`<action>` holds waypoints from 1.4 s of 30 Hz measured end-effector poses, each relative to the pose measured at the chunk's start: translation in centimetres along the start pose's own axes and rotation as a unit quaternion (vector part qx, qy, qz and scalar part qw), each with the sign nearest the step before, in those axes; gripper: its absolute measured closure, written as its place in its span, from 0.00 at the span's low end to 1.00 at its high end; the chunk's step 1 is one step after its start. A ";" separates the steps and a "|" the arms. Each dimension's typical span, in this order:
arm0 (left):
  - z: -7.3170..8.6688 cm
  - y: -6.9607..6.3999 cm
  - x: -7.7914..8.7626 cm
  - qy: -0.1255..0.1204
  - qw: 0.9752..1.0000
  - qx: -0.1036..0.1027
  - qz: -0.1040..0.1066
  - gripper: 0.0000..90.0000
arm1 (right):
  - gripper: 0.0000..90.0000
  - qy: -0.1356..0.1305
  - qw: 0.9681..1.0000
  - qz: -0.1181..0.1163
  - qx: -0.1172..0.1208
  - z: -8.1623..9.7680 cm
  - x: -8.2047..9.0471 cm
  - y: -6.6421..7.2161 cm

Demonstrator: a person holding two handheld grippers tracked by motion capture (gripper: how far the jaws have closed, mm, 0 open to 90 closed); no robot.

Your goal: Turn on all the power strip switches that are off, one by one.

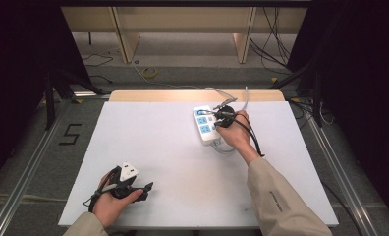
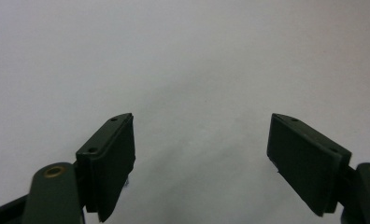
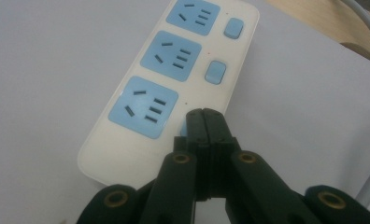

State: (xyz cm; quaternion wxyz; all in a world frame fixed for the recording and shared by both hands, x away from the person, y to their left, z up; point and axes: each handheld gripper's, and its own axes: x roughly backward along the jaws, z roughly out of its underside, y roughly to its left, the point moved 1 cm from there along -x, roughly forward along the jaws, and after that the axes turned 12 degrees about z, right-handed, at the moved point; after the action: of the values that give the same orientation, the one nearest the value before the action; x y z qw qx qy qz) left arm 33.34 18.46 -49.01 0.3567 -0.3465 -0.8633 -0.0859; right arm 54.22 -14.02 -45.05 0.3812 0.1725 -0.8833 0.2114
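Observation:
A white power strip [image 1: 205, 126] with three blue sockets and a blue switch beside each lies at the table's far right of centre. In the right gripper view the strip [image 3: 127, 154] runs away from me. My right gripper [image 3: 204, 115] is shut, with nothing between its jaws. Its tips sit over the nearest blue switch [image 3: 183, 129], which is mostly hidden; I cannot tell whether they touch it. In the high view the right gripper [image 1: 217, 118] is at the strip's right side. My left gripper [image 1: 144, 191] rests at the near left, open [image 2: 202, 158] over bare white table.
The strip's pale cable [image 1: 229, 101] leads off over the table's far wooden edge [image 1: 158, 95]. A loop of cable [image 1: 226, 147] lies by the strip's near end. The white table top [image 1: 182, 167] stretches between both hands. Black frames and floor cables surround the table.

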 end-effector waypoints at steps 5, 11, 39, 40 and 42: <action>0.0 0.0 0.0 -0.001 1.000 0.000 0.000 0.26 | 1.00 0.002 1.000 -0.001 0.001 -0.3 -0.2 0.2; 0.0 0.0 0.0 -0.002 1.000 0.000 0.000 0.26 | 1.00 0.003 1.000 0.000 0.004 -0.6 -0.5 0.4; 0.0 0.0 -0.1 0.000 1.000 -0.004 0.001 0.26 | 1.00 0.024 1.000 -0.005 -0.003 -1.1 -1.2 0.6; 0.0 0.0 -0.1 0.000 1.000 -0.004 0.001 0.26 | 1.00 0.025 1.000 -0.006 -0.003 -1.1 -1.2 0.6; 0.0 0.0 -0.1 0.000 1.000 -0.004 0.001 0.26 | 1.00 0.023 1.000 -0.005 -0.004 -1.2 -1.3 0.6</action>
State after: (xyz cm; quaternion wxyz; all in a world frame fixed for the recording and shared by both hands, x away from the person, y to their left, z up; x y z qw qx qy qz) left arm 33.39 18.38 -49.05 0.3554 -0.3490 -0.8626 -0.0890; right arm 55.46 -12.76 -45.42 0.4035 0.1707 -0.8741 0.2098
